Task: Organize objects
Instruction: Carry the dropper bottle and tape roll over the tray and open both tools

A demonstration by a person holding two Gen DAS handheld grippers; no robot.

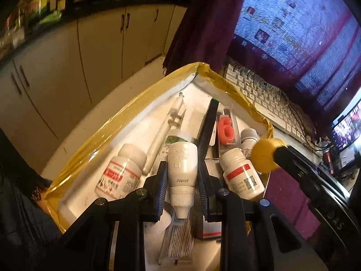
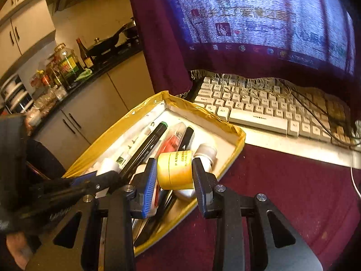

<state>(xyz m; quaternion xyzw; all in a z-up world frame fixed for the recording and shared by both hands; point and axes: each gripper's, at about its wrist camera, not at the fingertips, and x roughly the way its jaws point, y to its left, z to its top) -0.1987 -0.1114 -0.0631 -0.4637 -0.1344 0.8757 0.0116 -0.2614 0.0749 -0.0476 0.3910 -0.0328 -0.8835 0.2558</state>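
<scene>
My left hand-held gripper (image 1: pixel 182 178) clenches a white dropper bottle (image 1: pixel 182 169) over the tray (image 1: pixel 94 140); my right hand-held gripper (image 2: pixel 174 178) grips a yellow jar (image 2: pixel 174 169) above the tray's right edge. Both hang clear of the pill bottles (image 1: pixel 121 171) and markers (image 2: pixel 146 149) inside. I should lower each into a bare gap, keep the two apart, and loosen only once it rests.

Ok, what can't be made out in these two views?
- Monitor: screen content blurred under the purple cloth, both views.
- White dropper bottle: small print unreadable; left gripper covers its sides.
- Tray: near contents hidden by right gripper and yellow jar, right wrist view.
</scene>
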